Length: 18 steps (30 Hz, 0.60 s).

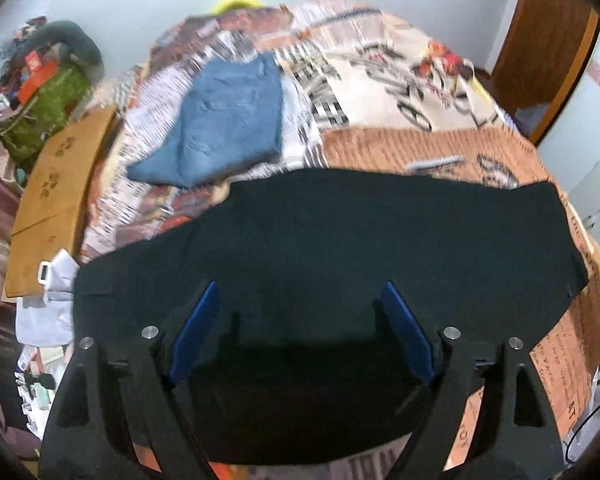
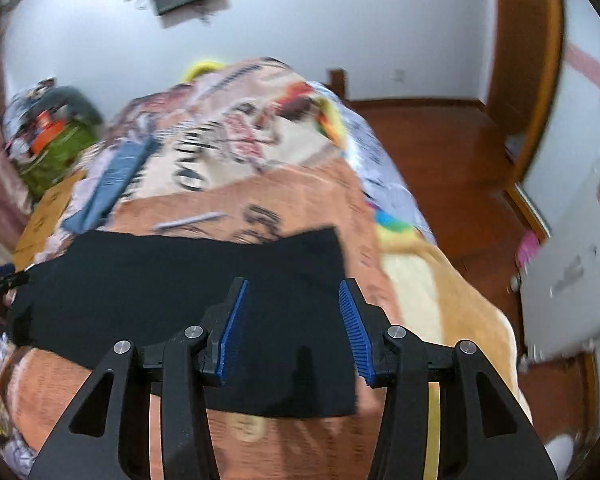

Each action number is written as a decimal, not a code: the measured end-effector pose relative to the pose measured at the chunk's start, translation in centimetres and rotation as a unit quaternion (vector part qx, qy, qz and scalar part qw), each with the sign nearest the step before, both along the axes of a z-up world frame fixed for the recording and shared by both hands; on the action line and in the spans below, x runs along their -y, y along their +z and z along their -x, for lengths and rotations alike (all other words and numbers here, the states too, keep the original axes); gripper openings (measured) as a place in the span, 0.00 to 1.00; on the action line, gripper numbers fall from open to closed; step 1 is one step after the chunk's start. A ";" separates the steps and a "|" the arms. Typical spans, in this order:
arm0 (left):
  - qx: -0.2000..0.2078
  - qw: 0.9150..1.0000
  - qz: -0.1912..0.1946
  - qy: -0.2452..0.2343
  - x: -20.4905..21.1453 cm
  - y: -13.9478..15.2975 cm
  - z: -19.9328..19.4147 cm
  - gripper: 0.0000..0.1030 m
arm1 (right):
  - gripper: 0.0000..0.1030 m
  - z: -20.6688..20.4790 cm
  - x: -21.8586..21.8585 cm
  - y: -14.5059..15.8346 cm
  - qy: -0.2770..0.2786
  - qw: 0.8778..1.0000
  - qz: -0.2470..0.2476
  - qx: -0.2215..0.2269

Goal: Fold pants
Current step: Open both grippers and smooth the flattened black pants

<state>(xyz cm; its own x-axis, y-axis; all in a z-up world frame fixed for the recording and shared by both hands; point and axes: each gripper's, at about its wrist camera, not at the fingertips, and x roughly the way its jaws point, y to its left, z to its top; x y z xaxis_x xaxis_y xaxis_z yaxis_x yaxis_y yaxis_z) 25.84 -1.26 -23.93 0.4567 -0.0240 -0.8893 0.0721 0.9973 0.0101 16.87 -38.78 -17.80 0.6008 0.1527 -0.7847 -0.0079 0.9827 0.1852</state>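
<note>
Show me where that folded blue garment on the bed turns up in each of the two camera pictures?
Left wrist view: the blue garment lies upper left of centre, beyond the black pants.
Right wrist view: the blue garment is a thin strip at the left, again past the black pants.
Shared landmark: the green bag at far left.

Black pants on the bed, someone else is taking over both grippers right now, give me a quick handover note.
Left gripper: open, nothing held, above the black pants.
Right gripper: open, nothing held, above the pants' right end.
Pants lie flat on the patterned blanket, already folded into a wide band.
A folded blue garment sits further back on the bed.
Left to do, probably: regrip one end, fold the pants across again, smooth them.
</note>
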 end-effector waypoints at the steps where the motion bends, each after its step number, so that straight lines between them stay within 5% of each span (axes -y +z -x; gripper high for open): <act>1: -0.010 1.000 -0.002 0.000 0.4 -0.7 -0.3 0.81 | 0.42 -0.1 0.5 -0.4 -0.005 1.000 -0.004 -0.005; 6: -0.041 0.999 -0.007 0.000 1.4 -3.3 -1.2 0.83 | 0.42 -1.6 2.0 -2.6 -0.012 1.000 -0.014 -0.026; 9: -0.033 0.999 -0.011 0.011 1.4 -3.5 -1.3 0.94 | 0.42 -3.0 1.7 -3.5 0.001 1.000 -0.016 -0.024; 16: -0.043 0.999 0.014 0.029 0.7 -4.1 -1.7 0.99 | 0.41 -7.5 0.9 -5.6 0.016 0.999 -0.014 -0.025; 18: -0.045 0.998 0.019 0.032 0.5 -4.2 -1.7 0.99 | 0.34 -8.4 1.0 -6.2 0.011 1.000 -0.009 -0.027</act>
<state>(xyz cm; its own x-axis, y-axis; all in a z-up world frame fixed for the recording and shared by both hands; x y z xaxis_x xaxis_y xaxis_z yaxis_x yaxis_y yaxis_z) 27.58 -1.77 -28.15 0.3766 -0.0328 -0.9258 0.0079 0.9994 -0.0322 25.26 -39.81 -24.00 0.5531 0.1805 -0.8133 -0.0192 0.9787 0.2042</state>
